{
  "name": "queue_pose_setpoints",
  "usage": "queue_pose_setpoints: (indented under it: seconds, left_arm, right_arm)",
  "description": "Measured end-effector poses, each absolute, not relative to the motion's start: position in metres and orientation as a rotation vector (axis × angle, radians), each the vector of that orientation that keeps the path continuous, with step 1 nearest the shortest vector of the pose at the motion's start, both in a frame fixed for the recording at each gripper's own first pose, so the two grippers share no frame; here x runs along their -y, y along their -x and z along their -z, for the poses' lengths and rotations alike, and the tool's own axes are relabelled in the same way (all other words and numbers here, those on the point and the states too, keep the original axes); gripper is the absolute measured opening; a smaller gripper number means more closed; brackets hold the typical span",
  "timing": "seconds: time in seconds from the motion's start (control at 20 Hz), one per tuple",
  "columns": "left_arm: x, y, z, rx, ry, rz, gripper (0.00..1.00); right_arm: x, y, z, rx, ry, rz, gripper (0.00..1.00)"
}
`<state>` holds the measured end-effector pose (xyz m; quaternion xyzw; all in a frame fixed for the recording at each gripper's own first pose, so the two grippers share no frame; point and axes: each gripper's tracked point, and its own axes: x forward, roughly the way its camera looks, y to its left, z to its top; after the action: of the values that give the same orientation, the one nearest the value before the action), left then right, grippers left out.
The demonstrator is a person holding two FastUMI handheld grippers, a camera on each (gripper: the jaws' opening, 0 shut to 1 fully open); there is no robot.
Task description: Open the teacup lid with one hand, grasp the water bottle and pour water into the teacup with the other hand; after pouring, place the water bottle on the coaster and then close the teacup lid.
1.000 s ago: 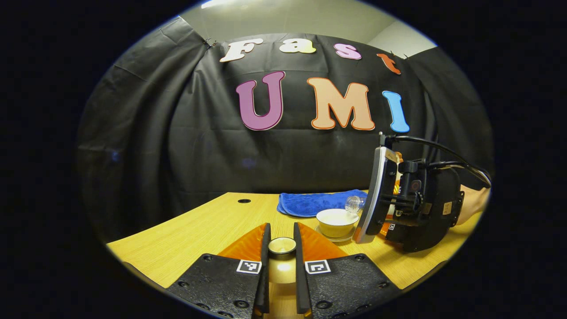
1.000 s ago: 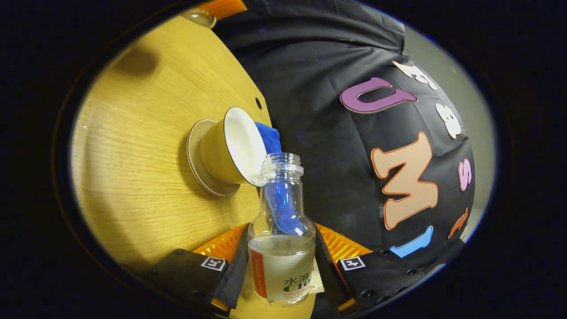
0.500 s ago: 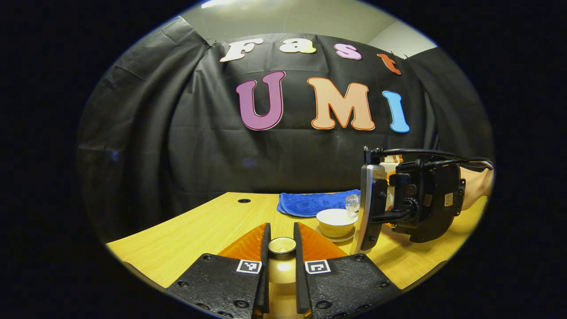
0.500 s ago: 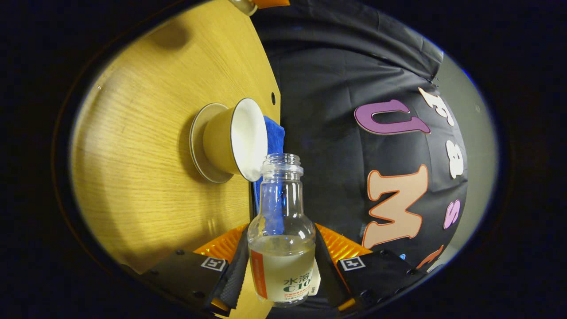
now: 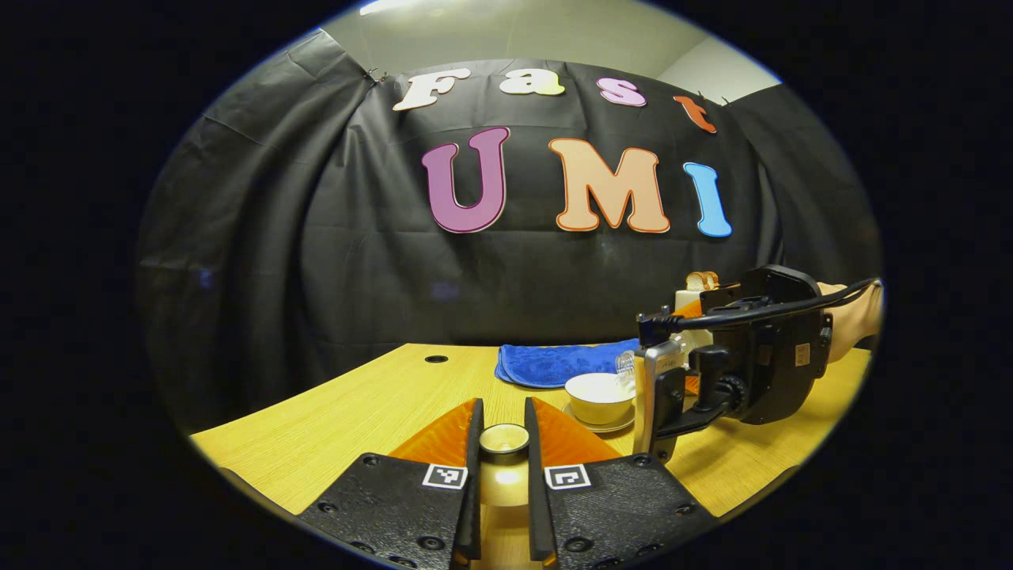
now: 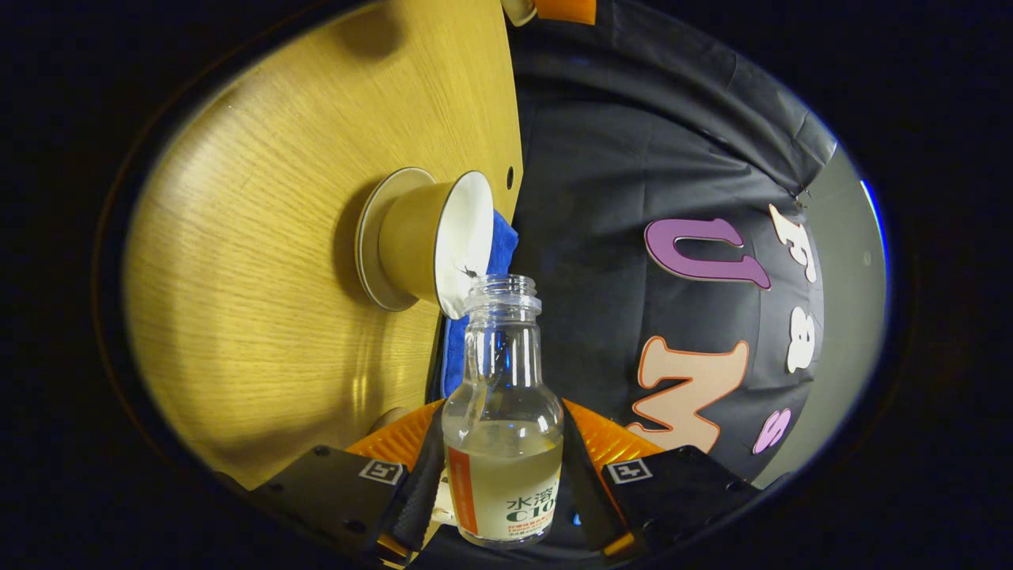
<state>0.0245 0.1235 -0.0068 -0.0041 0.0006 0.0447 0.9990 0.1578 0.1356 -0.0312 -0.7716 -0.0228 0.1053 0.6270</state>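
Observation:
My left gripper (image 5: 504, 413) is shut on the knob of the teacup lid (image 5: 504, 438), held above the near part of the table. The uncovered teacup (image 5: 599, 396) stands on its saucer (image 5: 603, 426) just right of it. In the right gripper view my right gripper (image 6: 501, 417) is shut on the clear water bottle (image 6: 502, 412), which lies tilted with its open mouth beside the rim of the teacup (image 6: 431, 241). Water sits in the bottle's lower half. The bottle mouth (image 5: 626, 362) hangs over the cup's right edge.
A folded blue cloth (image 5: 554, 362) lies behind the cup. The wooden table (image 5: 356, 412) has a small round hole (image 5: 435, 359) at the back left. A hand (image 5: 851, 317) holds the right gripper's body (image 5: 744, 356) at the right. The black cloth wall stands close behind.
The right gripper has rolled further over, tipping the bottle more onto its side toward the teacup, and its body has sunk lower. The left gripper and lid have stayed still.

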Motion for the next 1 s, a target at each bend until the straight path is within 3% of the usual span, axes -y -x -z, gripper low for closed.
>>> queue_pose_setpoints:
  seconds: [1.0]
  left_arm:
    - [-0.124,-0.025,0.007,0.0,0.01,-0.088,0.21]
  right_arm:
    - [-0.153,-0.158,0.007,0.134,2.046,-0.272,0.77]
